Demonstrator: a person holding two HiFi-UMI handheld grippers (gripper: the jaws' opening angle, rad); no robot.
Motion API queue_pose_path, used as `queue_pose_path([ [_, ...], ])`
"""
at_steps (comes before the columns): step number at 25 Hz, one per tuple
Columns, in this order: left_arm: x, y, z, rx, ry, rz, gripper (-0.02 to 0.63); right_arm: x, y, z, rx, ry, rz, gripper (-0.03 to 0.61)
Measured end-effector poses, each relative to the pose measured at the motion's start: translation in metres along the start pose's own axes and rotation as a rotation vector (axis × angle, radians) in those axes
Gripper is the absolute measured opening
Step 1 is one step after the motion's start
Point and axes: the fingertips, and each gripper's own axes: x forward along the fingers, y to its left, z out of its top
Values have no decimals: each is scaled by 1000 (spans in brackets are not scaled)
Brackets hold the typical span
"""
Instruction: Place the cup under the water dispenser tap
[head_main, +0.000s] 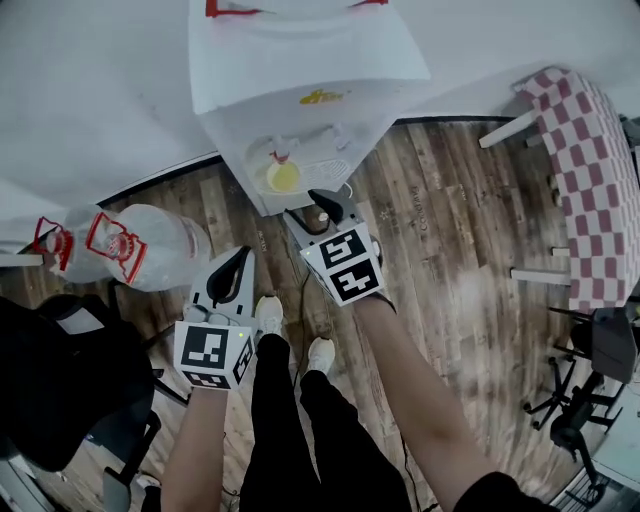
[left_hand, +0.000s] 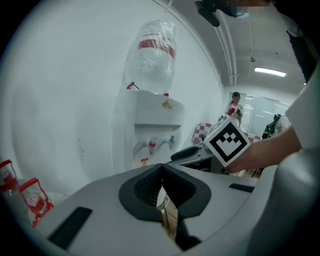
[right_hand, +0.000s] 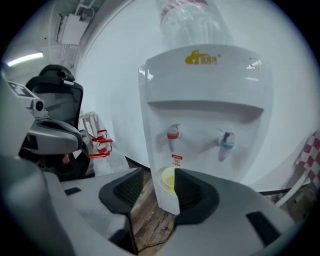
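Both grippers are nearest. Left gripper (head_main: 238, 262) has its jaws pressed together, with nothing in them. Right gripper (head_main: 325, 205) has its jaws partly apart and holds nothing too. Just past it, the yellow cup (head_main: 283, 177) sits on the tray of the water dispenser (head_main: 300, 70), under the red tap (right_hand: 172, 134). It looks small, light and easy to squash, so I would pinch its sides softly. Dispenser walls sit close around it. Open wood floor (head_main: 440, 220) lies right; a big bottle (head_main: 140, 245) lies left.
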Motion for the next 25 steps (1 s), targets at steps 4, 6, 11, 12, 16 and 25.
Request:
queue_pose_path([
  [4,-31,-17,20,-14,11,13,14,-47,10,13,61,-22,11,130],
  [6,-47,-25,28,-14,22,29,14,-70,15,16,90,-23,16,95],
  [11,-93,-38,37,-30,74,72,14,-127,31,20,136,-25,19,32],
  [12,-103,-41,38,-33,83,75,14,-140,34,21,148,-28,20,27],
  [16,-144,-50,53,-45,92,101,14,-194,47,29,192,-56,35,21],
  [25,-207,-98,113,20,39,63,14,-325,70,44,285,-169,26,21],
])
